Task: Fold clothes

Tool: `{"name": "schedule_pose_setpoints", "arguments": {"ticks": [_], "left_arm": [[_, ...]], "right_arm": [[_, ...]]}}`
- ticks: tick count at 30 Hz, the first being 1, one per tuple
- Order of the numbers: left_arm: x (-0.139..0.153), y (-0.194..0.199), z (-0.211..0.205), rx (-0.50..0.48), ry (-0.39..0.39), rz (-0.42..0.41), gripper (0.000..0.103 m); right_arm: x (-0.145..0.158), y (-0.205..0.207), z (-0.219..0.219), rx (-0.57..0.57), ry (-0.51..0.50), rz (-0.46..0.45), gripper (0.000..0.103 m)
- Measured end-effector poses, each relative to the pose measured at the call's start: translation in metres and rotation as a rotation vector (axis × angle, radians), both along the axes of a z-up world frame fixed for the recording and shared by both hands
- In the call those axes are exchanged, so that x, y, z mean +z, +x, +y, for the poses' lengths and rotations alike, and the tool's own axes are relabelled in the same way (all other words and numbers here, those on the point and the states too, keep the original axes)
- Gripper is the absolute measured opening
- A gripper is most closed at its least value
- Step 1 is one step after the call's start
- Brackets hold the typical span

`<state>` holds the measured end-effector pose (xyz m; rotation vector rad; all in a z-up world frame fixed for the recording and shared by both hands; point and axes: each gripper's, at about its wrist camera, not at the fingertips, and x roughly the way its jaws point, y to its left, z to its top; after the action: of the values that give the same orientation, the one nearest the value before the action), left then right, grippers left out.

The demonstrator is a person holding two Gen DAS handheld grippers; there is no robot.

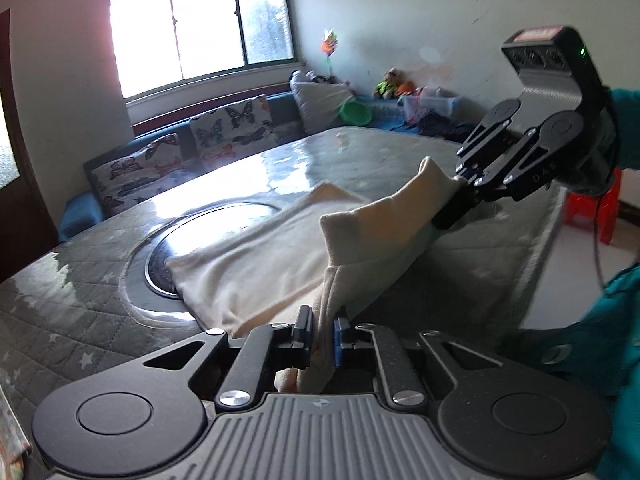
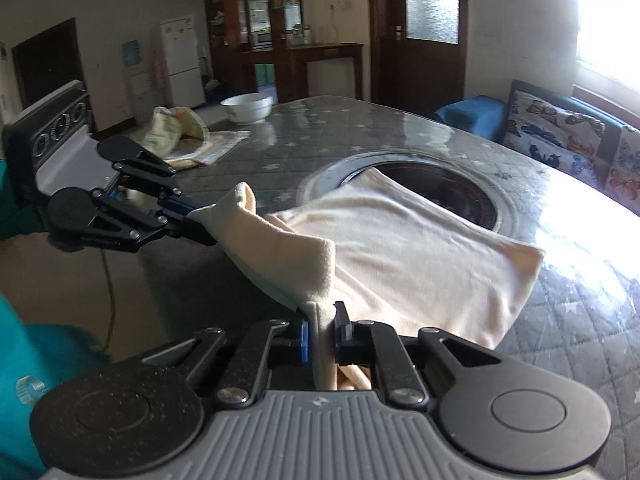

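Daylight is admitted through the window point(image 1: 200, 28), whose panes are blown out to near white in the left wrist view; the same overexposure is seen at the upper right edge of the right wrist view. Strong glare is thrown across the glossy bench point(image 1: 360, 152) below the window, where the quilted pattern is washed out. Away from the window the room is left dim, and the dark doors are barely resolved. Straight lines are bowed by fisheye distortion, and the corners are vignetted black. Slight softness is noted on the cream cloth point(image 2: 400, 248).
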<state>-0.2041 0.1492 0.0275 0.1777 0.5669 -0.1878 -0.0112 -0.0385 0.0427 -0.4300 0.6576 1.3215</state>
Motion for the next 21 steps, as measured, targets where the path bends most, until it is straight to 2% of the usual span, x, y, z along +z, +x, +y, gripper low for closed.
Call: {"name": "schedule_pose_setpoints", "arguments": {"ticks": [9, 15, 21], "left_arm": [[0.025, -0.045, -0.026, -0.038, -0.044, 0.013, 0.011], [0.026, -0.023, -0.021, -0.017, -0.062, 0.000, 0.011], [0.026, 0.026, 0.001, 0.005, -0.086, 0.006, 0.011]], "right_arm": [[0.031, -0.047, -0.034, 0.080, -0.035, 0.033, 0.009], [0.033, -0.041, -0.028, 0.047, -0.020, 0.013, 0.009], [0.037, -0.002, -0.012, -0.020, 0.007, 0.000, 0.009]]}}
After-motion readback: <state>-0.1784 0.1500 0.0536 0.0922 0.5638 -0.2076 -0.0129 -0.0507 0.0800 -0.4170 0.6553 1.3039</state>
